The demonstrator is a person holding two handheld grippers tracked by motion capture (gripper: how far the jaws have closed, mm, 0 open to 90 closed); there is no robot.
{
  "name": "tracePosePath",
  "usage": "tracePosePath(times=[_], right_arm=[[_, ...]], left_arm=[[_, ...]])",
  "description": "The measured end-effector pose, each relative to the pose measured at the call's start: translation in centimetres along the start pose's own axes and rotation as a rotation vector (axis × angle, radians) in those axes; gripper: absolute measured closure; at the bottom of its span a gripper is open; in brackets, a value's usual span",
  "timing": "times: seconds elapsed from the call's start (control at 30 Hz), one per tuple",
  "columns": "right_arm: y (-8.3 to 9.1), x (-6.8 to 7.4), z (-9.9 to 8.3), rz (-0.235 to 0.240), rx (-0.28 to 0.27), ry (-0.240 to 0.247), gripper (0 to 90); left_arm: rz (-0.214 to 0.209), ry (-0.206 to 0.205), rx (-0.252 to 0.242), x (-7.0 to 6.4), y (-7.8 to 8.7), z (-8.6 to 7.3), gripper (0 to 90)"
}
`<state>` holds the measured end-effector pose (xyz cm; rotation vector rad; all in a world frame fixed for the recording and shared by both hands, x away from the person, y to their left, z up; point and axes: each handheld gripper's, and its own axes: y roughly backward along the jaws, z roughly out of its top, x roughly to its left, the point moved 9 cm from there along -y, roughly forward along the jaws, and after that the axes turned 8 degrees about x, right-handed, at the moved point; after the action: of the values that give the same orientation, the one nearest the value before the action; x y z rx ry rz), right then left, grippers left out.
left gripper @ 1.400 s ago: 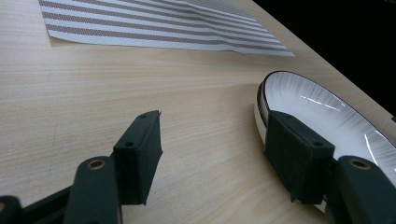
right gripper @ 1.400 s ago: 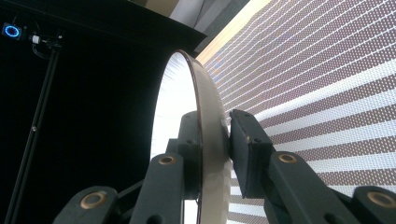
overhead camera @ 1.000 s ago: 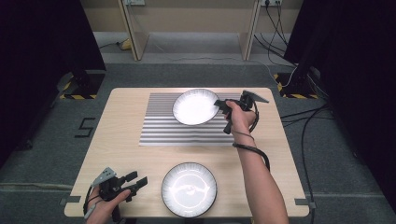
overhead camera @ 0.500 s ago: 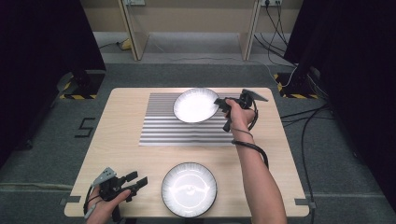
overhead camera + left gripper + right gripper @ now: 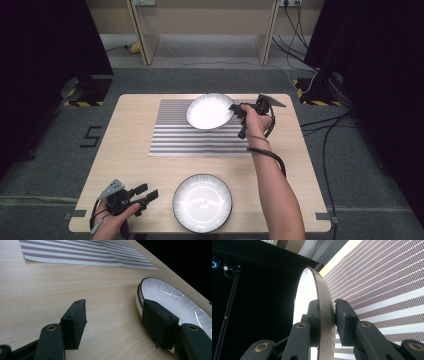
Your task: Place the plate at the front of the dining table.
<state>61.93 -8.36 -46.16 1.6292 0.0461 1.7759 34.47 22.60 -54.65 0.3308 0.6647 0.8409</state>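
A white plate (image 5: 209,111) with a dark rim sits over the far edge of the striped placemat (image 5: 200,134). My right gripper (image 5: 236,111) is shut on its right rim. In the right gripper view the plate (image 5: 312,302) shows edge-on, its rim pinched between the two pads of the gripper (image 5: 327,317), with the mat (image 5: 387,290) behind. A second white plate (image 5: 202,202) lies at the near edge of the table. My left gripper (image 5: 145,194) rests open just left of it. In the left gripper view the open gripper (image 5: 117,317) holds nothing, and that plate (image 5: 172,302) lies by the right pad.
The wooden table (image 5: 130,145) has bare room on its left half and along the right side. Cables (image 5: 330,125) run over the floor to the right. Dark curtains stand on both sides, and furniture legs (image 5: 142,35) stand beyond the far edge.
The right gripper and the far plate have edged very slightly toward the far side. The left gripper has stayed where it was.
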Motion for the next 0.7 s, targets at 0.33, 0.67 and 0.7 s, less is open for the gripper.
tracePosePath(times=[0.33,0.67,0.7], right_arm=[[-0.3,-0.7,0.6,-0.006,-0.009,-0.022,74.4],[-0.5,-1.2,1.1,-0.006,-0.02,-0.046,74.4],[-0.5,-1.3,1.2,-0.006,-0.021,-0.05,74.4]], left_arm=[[-0.001,0.0,0.002,0.0,-0.1,0.0,36.2],[-0.002,-0.003,0.004,0.0,-0.1,0.0,36.2],[-0.002,-0.003,0.005,0.0,-0.1,-0.1,36.2]])
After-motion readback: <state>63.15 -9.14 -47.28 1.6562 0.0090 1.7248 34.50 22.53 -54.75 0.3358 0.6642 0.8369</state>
